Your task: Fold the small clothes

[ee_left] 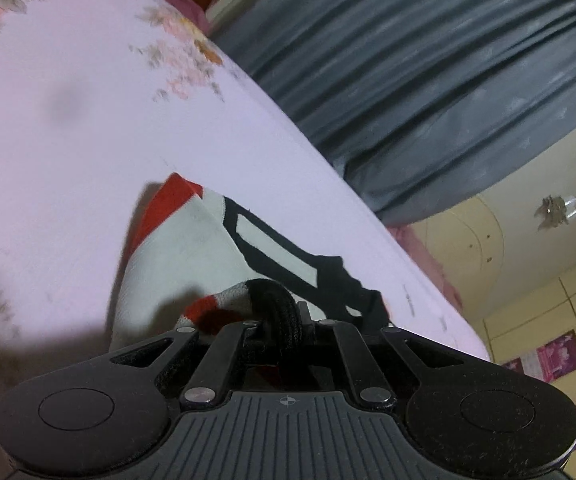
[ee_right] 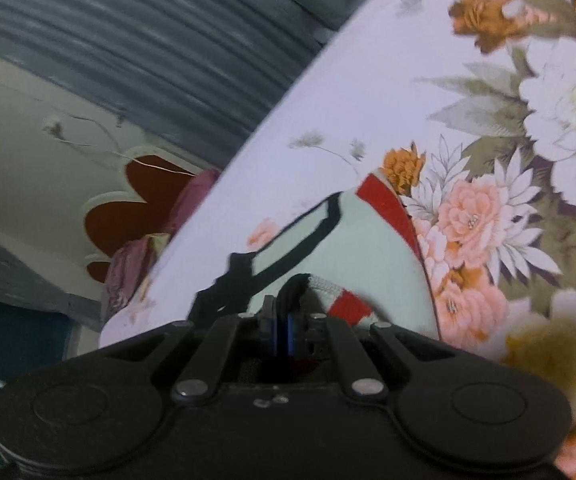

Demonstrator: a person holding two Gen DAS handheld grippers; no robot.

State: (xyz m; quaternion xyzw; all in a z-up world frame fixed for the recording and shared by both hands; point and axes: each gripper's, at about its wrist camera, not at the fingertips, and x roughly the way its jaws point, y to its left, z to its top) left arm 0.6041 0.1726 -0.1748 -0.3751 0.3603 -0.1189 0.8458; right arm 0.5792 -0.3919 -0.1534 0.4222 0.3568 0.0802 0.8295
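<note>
A small white garment (ee_left: pixel 191 248) with red and black trim was held over a bed (ee_left: pixel 67 128) covered by a floral sheet; its far end lay on or just above the sheet, which of the two could not be told, while its near edge was raised. The left gripper (ee_left: pixel 277 322) was closed narrow on a bunched black-and-striped hem, and the right gripper (ee_right: pixel 281 316) was likewise closed narrow on a dark edge of the same garment (ee_right: pixel 352 240), so that the cloth hung between the two. A grey curtain (ee_left: pixel 428 80) was seen beyond the bed. The step in hand was judged to be the carrying-over of the held edge for a fold. For this to be done well, both corners should be kept level and equally taut, so that the crease forms straight across; the edge should be lowered onto the far part only once aligned with it, and both grips should be released together. A slack or uneven pull was judged likely to skew the fold or drag the resting part along the sheet.
</note>
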